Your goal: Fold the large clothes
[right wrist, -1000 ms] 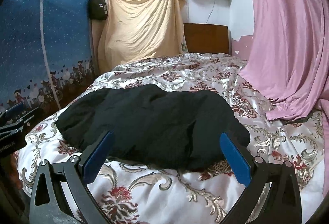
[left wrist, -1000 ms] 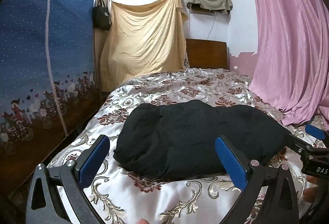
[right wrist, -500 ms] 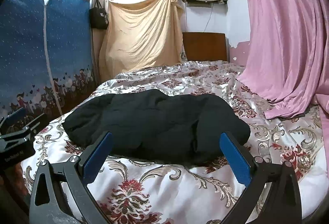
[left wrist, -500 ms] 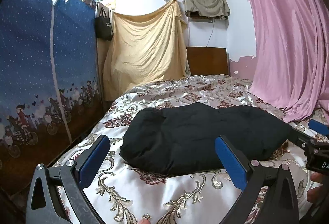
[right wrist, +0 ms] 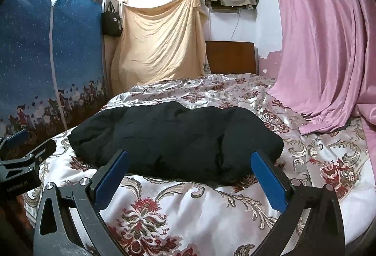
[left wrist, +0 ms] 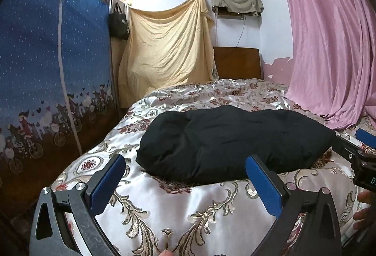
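Between the blue pads of my left gripper (left wrist: 185,182), which stand wide apart and hold nothing, I see patterned satin bedspread (left wrist: 211,209) and, just ahead, the near edge of the black garment (left wrist: 235,141). My right gripper (right wrist: 191,182) is spread just as wide and equally empty, with the same garment (right wrist: 176,138) lying straight ahead of it, its near edge showing between the pads. The garment is a thick, puffy dark bundle stretched sideways across the bed, looking already folded at least once, though I cannot tell its layers apart. From the left camera, the other gripper's tip pokes in at the far right beside the garment's right end, with a person's fingertips (left wrist: 363,206) below it. Beyond the garment, farther ahead, is a wooden headboard (left wrist: 237,63); a pink curtain (left wrist: 329,44) hangs ahead to the right, a blue wardrobe cover (left wrist: 47,68) to the left. To do this step well, I judge each gripper should reach one end of the near edge, pinch all layers together, and lift evenly so the bulk folds without slipping on the satin.
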{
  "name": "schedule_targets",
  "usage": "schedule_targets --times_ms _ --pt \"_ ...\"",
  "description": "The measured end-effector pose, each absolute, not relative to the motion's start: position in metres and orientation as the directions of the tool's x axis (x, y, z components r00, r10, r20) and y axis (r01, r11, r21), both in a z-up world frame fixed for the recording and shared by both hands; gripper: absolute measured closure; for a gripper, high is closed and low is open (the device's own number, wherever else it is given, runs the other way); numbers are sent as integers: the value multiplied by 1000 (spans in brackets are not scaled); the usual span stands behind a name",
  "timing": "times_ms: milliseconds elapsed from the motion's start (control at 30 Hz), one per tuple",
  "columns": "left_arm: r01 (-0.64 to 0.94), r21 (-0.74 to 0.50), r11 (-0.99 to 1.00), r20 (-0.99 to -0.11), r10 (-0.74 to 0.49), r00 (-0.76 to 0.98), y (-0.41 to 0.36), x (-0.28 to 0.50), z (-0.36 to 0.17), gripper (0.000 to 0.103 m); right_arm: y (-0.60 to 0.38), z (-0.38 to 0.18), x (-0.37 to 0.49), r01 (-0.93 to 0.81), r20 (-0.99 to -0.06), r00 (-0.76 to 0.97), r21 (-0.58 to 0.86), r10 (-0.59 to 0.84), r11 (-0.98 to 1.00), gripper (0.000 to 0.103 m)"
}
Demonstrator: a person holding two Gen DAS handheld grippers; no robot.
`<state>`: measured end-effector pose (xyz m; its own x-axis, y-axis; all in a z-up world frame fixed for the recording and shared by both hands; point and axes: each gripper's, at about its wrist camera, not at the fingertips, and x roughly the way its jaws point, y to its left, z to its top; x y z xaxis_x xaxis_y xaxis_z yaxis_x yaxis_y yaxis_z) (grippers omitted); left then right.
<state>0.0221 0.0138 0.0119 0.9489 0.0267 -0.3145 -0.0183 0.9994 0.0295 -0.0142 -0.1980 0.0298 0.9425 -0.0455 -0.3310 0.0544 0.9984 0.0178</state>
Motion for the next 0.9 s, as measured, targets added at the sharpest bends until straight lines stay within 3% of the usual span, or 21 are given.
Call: schedule_targets --times_ms 900 --pt "-15 20 1000 -324 20 946 14 25 8 0 -199 14 -8 46 -361 932 40 -29 998 1"
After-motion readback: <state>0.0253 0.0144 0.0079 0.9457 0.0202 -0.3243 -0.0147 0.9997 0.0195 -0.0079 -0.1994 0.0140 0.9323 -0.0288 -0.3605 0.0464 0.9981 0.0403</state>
